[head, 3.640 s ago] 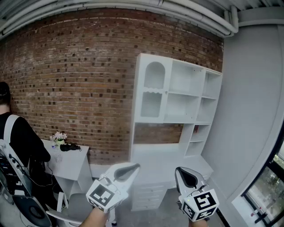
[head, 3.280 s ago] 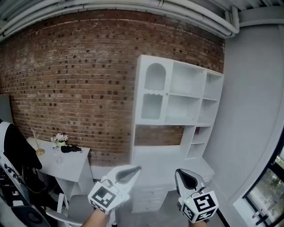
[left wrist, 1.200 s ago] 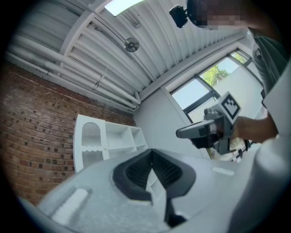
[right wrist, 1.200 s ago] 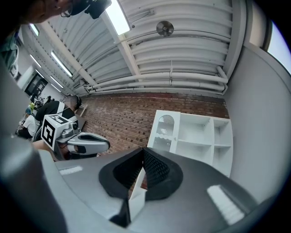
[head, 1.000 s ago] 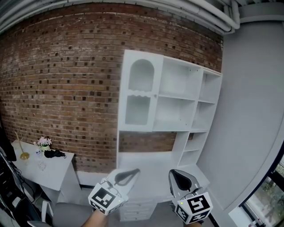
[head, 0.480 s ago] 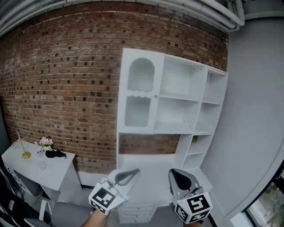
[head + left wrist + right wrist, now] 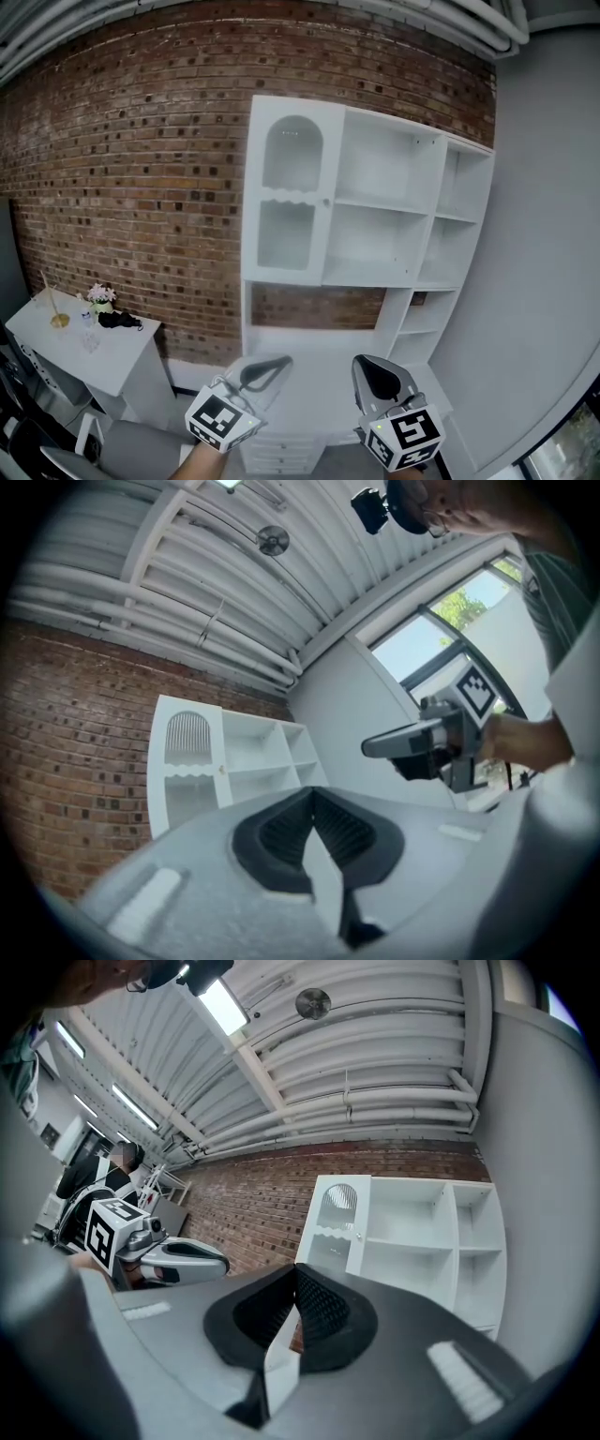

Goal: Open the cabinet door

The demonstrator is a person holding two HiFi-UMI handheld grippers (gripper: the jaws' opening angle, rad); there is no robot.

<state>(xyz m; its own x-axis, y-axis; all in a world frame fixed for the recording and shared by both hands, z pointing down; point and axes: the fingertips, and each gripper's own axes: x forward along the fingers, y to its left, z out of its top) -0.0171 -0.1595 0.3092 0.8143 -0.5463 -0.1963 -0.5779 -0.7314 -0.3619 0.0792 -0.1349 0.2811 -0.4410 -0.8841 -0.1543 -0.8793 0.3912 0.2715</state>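
Note:
The tall white cabinet door (image 7: 289, 192), with an arched pane above and a square pane below, is closed against the brick wall. Its small knob (image 7: 327, 202) sits on the door's right edge. Both grippers are held low, well short of the cabinet and pointing toward it. My left gripper (image 7: 272, 363) has its jaws together with nothing in them; my right gripper (image 7: 375, 370) is shut and empty too. The left gripper view shows the door (image 7: 187, 766) beyond my left gripper (image 7: 312, 792). The right gripper view shows it (image 7: 337, 1222) beyond my right gripper (image 7: 296, 1267).
Open white shelves (image 7: 384, 225) adjoin the door on the right, with a desk top and drawers (image 7: 281, 455) below. A small white table (image 7: 94, 339) with flowers stands at the left, a chair (image 7: 56, 457) below it. A grey wall (image 7: 544, 281) closes the right side.
The cabinet has grown larger and nearer in the head view as both grippers moved toward it. The person at the left edge has left that view. Both jaws stayed shut.

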